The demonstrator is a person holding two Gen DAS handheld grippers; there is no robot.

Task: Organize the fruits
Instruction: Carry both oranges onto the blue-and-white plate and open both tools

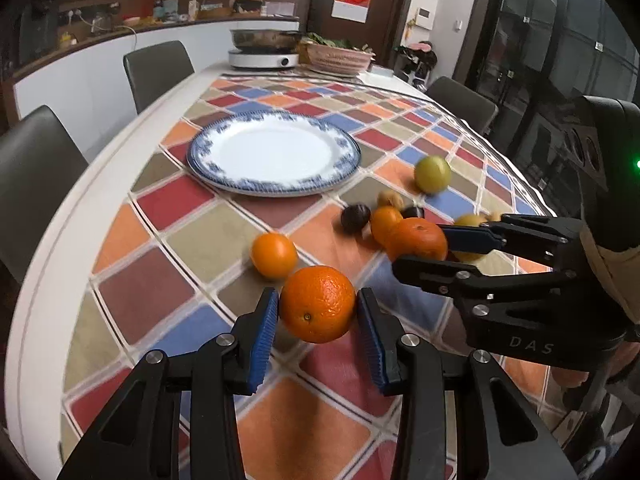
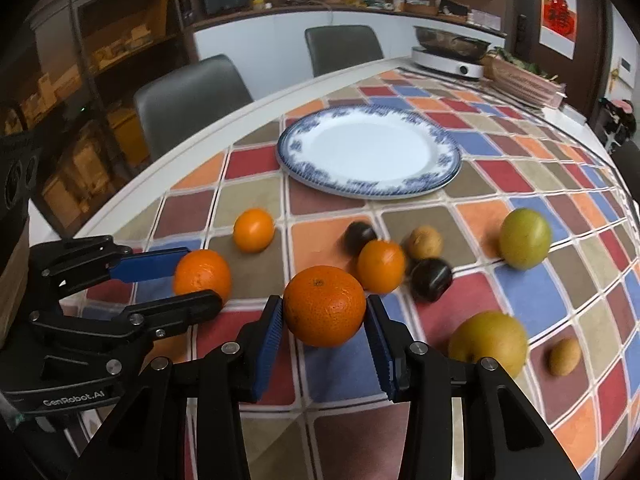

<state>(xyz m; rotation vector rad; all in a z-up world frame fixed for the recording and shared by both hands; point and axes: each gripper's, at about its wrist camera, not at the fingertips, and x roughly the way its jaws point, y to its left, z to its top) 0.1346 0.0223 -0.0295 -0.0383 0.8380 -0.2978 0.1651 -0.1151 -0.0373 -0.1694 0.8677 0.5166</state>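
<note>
L gripper [image 1: 317, 312] is clamped on a round, pitted-skin orange [image 1: 317, 309], blue fingers [image 1: 265, 332] pressing both sides, near edge of the bench [image 1: 60, 264] w/ its checked colour cloth. Just right, R gripper [image 2: 325, 312] grips a second dimpled orange [image 2: 325, 306] the same way. Both oranges look just off the cloth. Blue-rimmed white china plate [image 1: 200, 148] sits far centre, bare. Loose fruit lies between, incl. a small smooth orange [image 1: 274, 255] and a yellow-green apple [image 1: 432, 174] far right. Best: lift clear first, carry over the loose pieces, lower L then R onto opposite halves of the plate, let go only once resting so nothing rolls.
</note>
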